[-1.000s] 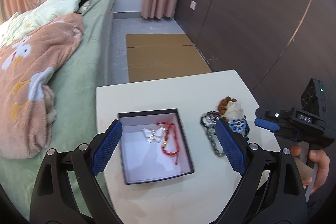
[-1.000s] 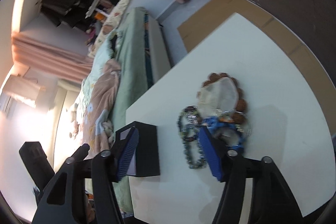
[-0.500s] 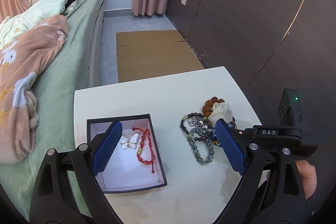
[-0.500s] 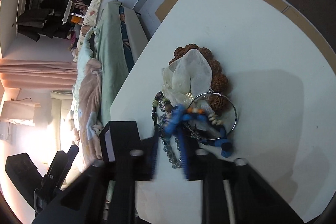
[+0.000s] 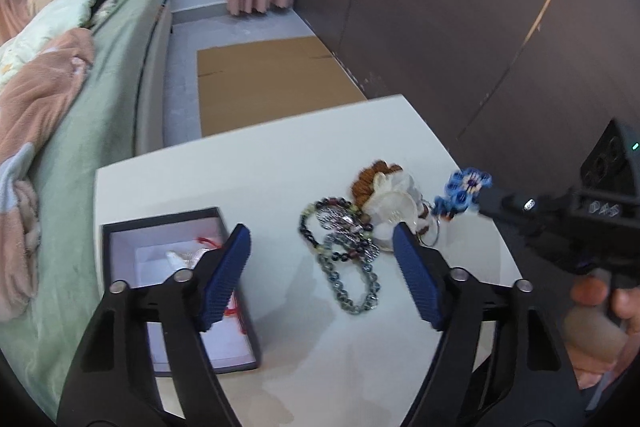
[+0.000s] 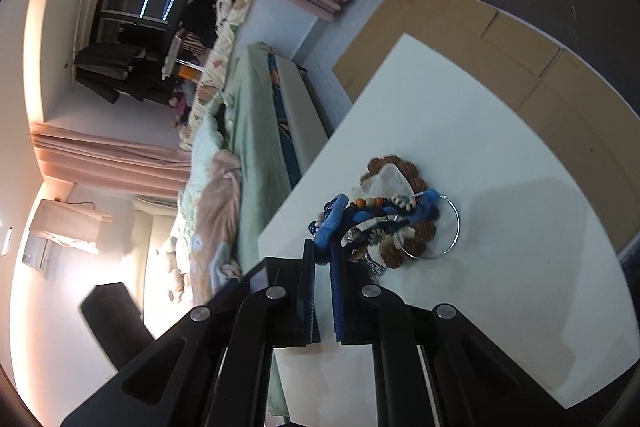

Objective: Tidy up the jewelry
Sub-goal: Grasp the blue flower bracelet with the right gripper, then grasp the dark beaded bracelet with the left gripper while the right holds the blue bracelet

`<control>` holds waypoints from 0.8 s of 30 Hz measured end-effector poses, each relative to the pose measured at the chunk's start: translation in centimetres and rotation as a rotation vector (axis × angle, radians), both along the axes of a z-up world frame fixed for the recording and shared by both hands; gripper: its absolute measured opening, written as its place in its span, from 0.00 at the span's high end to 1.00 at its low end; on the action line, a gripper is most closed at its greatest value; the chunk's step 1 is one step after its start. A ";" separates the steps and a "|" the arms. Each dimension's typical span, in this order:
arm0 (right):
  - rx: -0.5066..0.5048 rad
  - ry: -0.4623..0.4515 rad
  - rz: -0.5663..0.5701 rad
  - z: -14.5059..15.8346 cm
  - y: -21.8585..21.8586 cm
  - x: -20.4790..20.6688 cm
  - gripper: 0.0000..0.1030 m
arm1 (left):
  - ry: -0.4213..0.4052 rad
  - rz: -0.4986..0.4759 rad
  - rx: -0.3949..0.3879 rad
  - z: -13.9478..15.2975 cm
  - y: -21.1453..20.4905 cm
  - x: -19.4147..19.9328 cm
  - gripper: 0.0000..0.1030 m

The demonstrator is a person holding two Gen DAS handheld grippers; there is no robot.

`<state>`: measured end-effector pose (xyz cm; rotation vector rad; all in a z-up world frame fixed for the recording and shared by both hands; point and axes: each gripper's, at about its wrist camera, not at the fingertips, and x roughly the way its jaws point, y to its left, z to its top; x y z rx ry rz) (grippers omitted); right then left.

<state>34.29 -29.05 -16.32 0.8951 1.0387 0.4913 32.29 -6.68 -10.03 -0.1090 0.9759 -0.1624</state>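
Note:
A jewelry pile lies on the white table (image 5: pixel 280 167): dark bead bracelets (image 5: pixel 344 267), a brown bead bracelet (image 5: pixel 366 181) and a white petal piece (image 5: pixel 394 201). My left gripper (image 5: pixel 320 267) hovers above the dark beads. Its jaws are closing, and the pads touch nothing. My right gripper (image 6: pixel 322 255) is shut on a blue woven ornament (image 6: pixel 332 219). Its beaded cords and silver ring (image 6: pixel 454 227) trail back onto the pile. In the left wrist view the blue woven ornament (image 5: pixel 464 187) hangs raised at the right gripper (image 5: pixel 486 199). The dark box (image 5: pixel 120 239) holds a red cord bracelet (image 5: pixel 234 309).
A bed with green sheet (image 5: pixel 100 107) and a pink blanket runs along the table's left side. Flat cardboard (image 5: pixel 272 83) lies on the floor beyond the table. A dark wall panel (image 5: pixel 460 27) stands to the right. A person's hand (image 5: pixel 596 311) grips the right tool.
The right gripper shut on the blue ornament and raised it off the pile. The left gripper moved right, from over the box to over the beads, and its jaws narrowed.

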 end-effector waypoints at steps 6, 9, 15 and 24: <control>0.043 -0.005 -0.025 0.3 -1.9 0.0 0.93 | 0.062 -0.046 0.012 -2.9 -2.1 1.2 0.44; 0.043 -0.014 -0.042 0.6 -2.8 -0.1 0.93 | 0.083 -0.069 0.027 -4.2 -3.1 1.8 0.47; 0.039 -0.012 -0.063 0.6 -3.9 -0.2 0.93 | 0.118 -0.109 0.082 -6.3 -4.5 2.7 0.64; 0.026 -0.012 -0.054 0.7 -3.5 -0.6 0.93 | 0.106 -0.149 0.114 -6.5 -5.2 2.6 0.92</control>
